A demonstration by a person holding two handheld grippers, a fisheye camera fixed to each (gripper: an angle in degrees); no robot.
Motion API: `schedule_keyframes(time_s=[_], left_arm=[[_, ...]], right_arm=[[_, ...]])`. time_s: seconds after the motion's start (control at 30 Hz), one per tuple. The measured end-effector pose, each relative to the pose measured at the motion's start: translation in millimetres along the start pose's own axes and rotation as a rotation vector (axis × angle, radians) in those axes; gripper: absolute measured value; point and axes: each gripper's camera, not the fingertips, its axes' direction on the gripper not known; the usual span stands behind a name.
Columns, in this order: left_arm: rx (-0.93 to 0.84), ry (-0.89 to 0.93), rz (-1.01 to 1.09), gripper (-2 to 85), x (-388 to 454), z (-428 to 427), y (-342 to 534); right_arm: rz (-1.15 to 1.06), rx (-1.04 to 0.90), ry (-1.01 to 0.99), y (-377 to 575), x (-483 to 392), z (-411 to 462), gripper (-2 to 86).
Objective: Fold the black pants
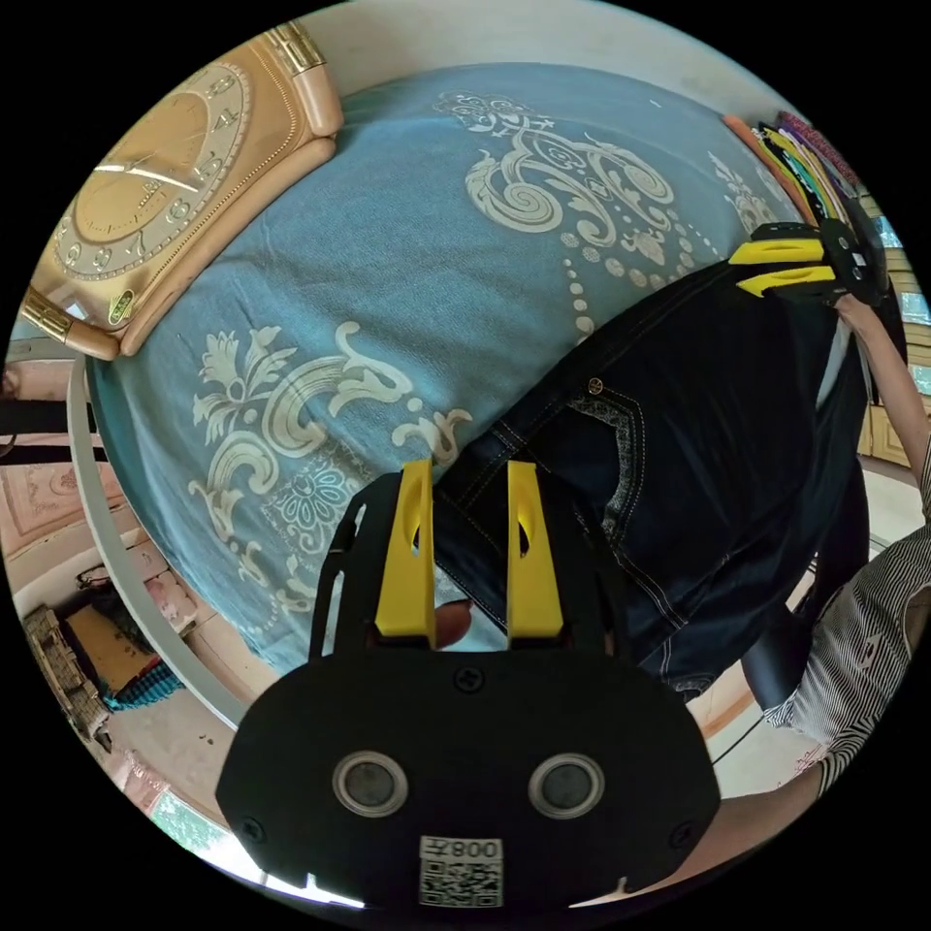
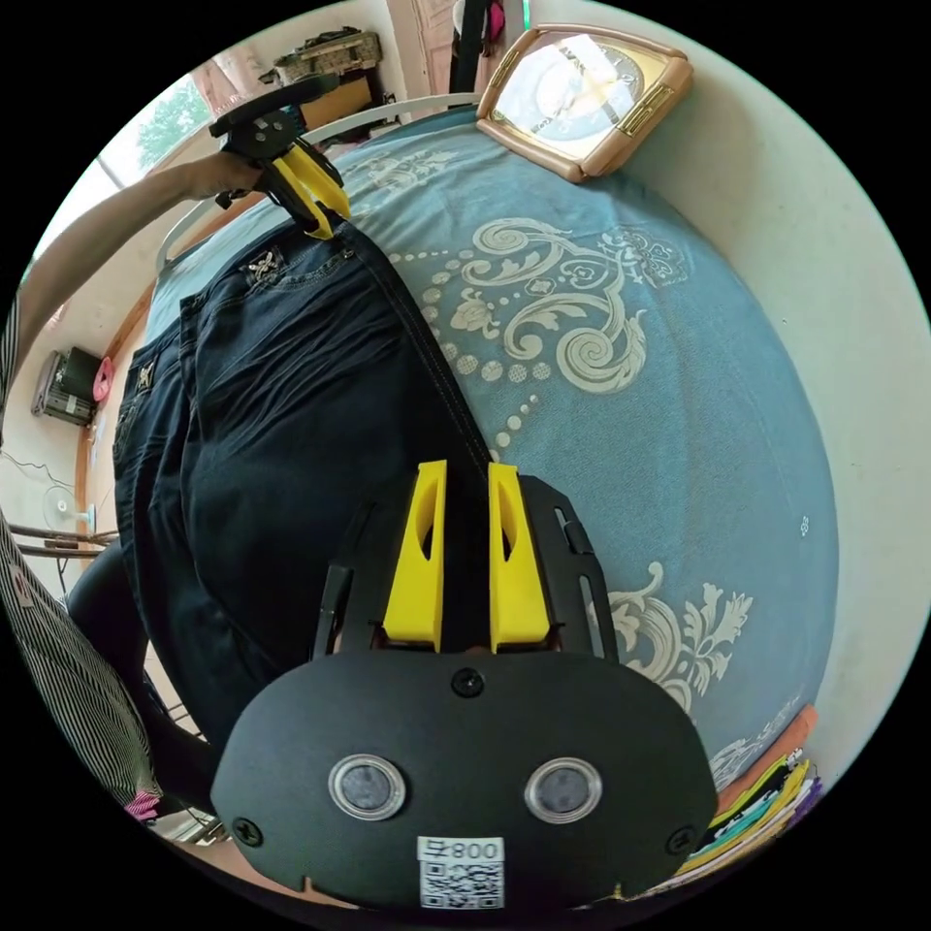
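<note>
While the dark denim pants (image 2: 291, 407) lie flat on the blue patterned cloth (image 2: 679, 436), left gripper (image 1: 470, 475) and right gripper (image 2: 465, 475) each pinch an edge, jaws nearly closed.

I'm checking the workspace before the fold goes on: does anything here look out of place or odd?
Yes: a large gold wall clock lies flat on the blue patterned cloth beside the black pants, an odd place for a clock. Part of the pants hangs over the edge near the person.
</note>
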Motion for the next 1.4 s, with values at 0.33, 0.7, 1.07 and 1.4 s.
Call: schedule_keyframes(time_s=[0.33,0.7,1.07,1.4], left_arm=[[-0.039,-0.041,0.082,9.1,23,-24,-38],[-0.138,-0.095,0.128,4.7,58,-36,-61],[-0.031,-0.188,0.008,1.8,93,-35,-31],[0.002,-0.226,-0.019,1.2,121,-31,18]], right_arm=[[0.011,-0.031,-0.001,16,8,91,5.6],[0.044,-0.068,0.021,34,20,159,4.2],[0.104,-0.049,0.125,54,33,195,0.5],[0.152,0.008,0.075,95,49,189,0.3]])
